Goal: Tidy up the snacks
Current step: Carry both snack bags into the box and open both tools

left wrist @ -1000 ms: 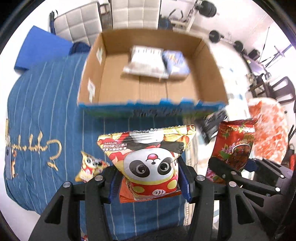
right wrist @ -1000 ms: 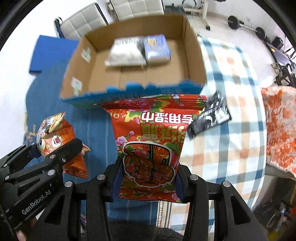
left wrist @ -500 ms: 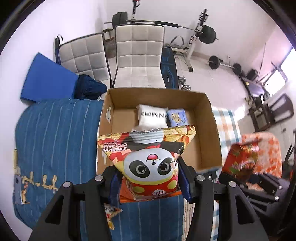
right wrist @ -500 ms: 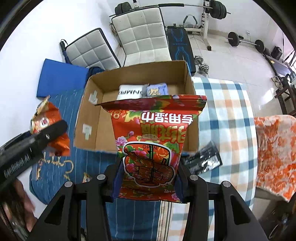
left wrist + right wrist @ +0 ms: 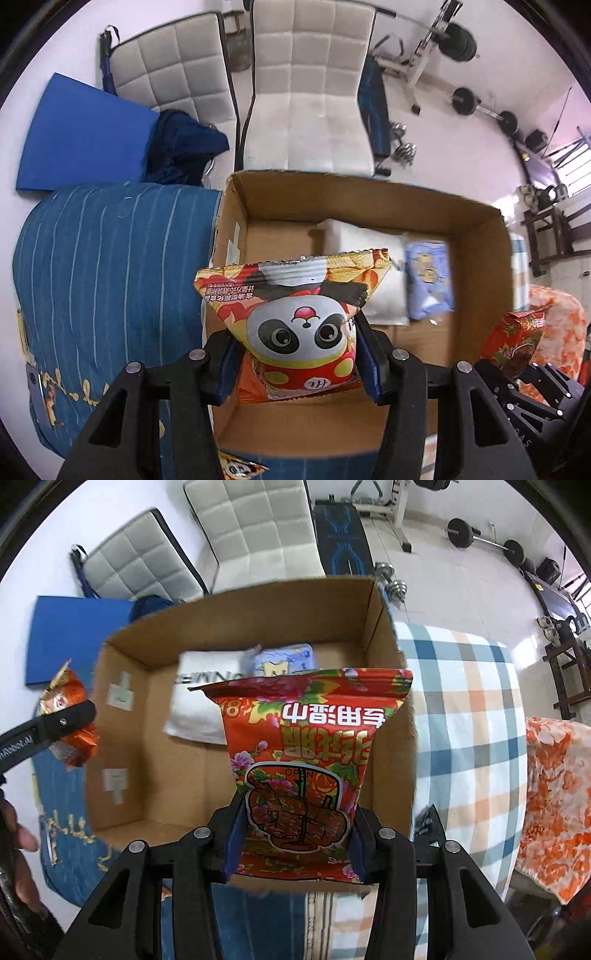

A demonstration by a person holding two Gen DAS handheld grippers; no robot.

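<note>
I have both tools over the open cardboard box [image 5: 369, 206]. My left tool [image 5: 295, 363] is clamped on the panda snack bag [image 5: 295, 317], its blue pads pressing the bag's lower sides, so the packet stands up between the fingers with its crimped top edge away from me. From the left wrist view the bag hangs above the box's left half, over bare cardboard floor near the left wall.

My right tool [image 5: 295, 840] grips the red floral snack bag [image 5: 306, 760] in the same way, pads squeezing the bottom part of the pouch, print upside down to me. In the right wrist view this bag sits over the right half of the box, close to its right wall.

Inside the box, against the far wall, lie a white packet [image 5: 364, 266] and a pale blue packet [image 5: 428, 284], side by side and touching or nearly so; motion blur keeps me from reading more.

The box rests on a surface covered by a blue striped cloth [image 5: 103, 280] on the left and a checked cloth [image 5: 465, 716] on the right. One more small panda packet [image 5: 240, 467] peeks out on the blue cloth just in front of the box. A dark packet [image 5: 428, 823] lies on the checked cloth beside the box's right wall. Two white padded chairs [image 5: 306, 85] stand behind the box.
</note>
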